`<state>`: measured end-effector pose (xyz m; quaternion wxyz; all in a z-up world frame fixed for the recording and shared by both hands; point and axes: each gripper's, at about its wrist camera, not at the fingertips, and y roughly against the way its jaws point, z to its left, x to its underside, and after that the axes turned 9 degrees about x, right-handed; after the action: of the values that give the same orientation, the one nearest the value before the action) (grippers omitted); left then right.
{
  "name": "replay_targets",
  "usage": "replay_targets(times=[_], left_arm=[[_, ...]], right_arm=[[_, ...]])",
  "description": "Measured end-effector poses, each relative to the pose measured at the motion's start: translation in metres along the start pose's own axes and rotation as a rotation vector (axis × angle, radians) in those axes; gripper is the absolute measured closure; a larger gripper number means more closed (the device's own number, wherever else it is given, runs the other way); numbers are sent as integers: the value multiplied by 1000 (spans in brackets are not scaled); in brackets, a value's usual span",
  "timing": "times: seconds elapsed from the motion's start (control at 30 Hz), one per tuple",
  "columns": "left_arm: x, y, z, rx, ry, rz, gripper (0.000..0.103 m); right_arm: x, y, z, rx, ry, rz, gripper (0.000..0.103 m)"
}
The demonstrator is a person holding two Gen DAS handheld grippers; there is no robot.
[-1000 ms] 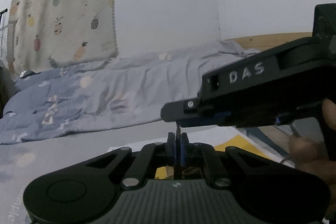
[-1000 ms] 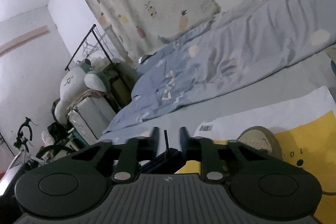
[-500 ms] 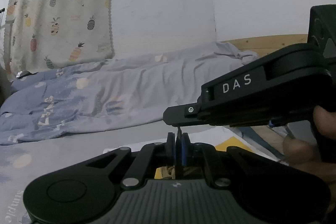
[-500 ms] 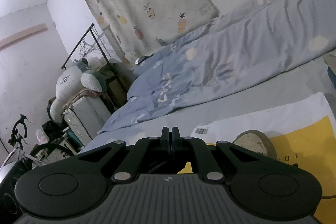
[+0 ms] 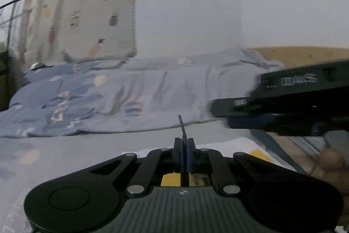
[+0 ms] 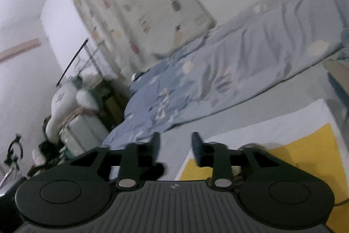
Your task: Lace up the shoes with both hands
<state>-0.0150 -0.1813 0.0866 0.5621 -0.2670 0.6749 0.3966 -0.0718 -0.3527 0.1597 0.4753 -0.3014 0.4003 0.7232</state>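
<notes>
Since a moment ago your right gripper (image 6: 175,141) lets go, jaws opening, empty; your left gripper (image 5: 184,143) stays pinched on the lace (image 5: 182,128).

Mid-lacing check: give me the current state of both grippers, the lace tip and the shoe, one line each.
left gripper: shut on the lace tip.
lace tip: pinched upright, end sticking up above the pads.
right gripper: jaws opening, nothing between them.
shoe: on the yellow mat, mostly hidden behind the right gripper; lacing cannot be judged.
</notes>
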Motion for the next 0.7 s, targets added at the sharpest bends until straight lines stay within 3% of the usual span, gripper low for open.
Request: replay_targets(times=[0.2, 0.37, 0.5, 0.7], left_arm=[[-7, 11, 26, -75, 36, -27, 101], [-11, 13, 17, -59, -33, -10, 101], [-12, 4, -7, 4, -145, 36, 101], [2, -11, -50, 111, -420, 166, 101]], right_arm=[[-9, 6, -33, 92, -68, -54, 53], [-17, 7, -54, 182, -48, -66, 51], [-21, 11, -62, 266, 16, -76, 51], [-24, 23, -77, 256, 1, -73, 47]])
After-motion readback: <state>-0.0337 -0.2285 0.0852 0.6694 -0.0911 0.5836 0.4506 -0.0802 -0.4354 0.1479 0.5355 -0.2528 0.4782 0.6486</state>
